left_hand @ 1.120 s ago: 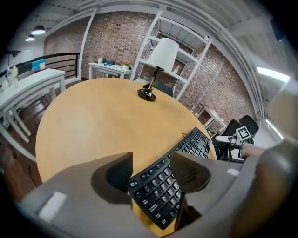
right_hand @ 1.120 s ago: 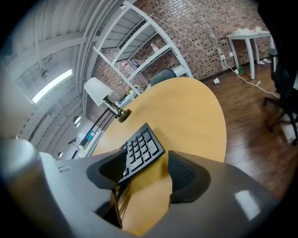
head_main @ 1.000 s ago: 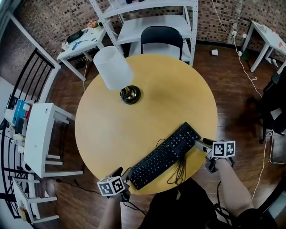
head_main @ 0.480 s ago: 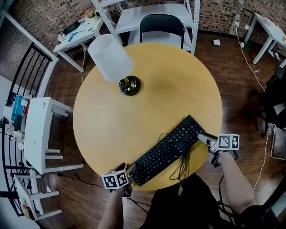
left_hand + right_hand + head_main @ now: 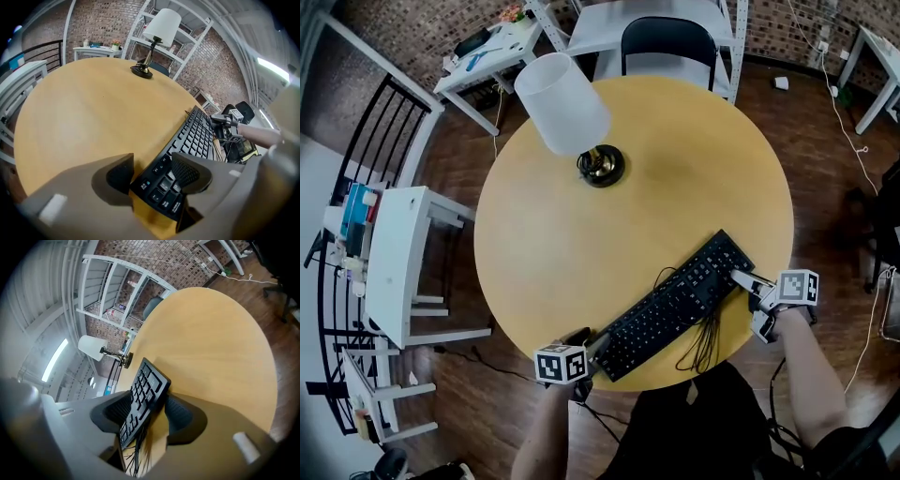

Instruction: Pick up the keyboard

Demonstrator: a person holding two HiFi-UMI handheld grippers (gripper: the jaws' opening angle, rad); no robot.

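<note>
Keyboard (image 5: 680, 305): black, lying diagonally on the round wooden surface (image 5: 581, 234), close to the near edge. One end points at the near-left rim, the other at the right rim. Its cable (image 5: 708, 342) loops loosely on the wood just beside its near long side.

Right claw (image 5: 741, 278): at the keyboard's right end. Jaws have just been closing, and the end of the keyboard is between them. Pads (image 5: 180, 416) sit against it on both sides, so it is grasping the keyboard.

Left claw (image 5: 598, 345): at the keyboard's near-left corner. Jaws have just been closing a little, with the corner between them. One pad (image 5: 187, 171) hangs over the keys, the other stands beside the edge. Not clenched, still released.

Table lamp (image 5: 572, 108): white shade, dark round base, on the far-left part of the surface, well apart from the keyboard.

Black chair (image 5: 666, 42): beyond the far rim.
</note>
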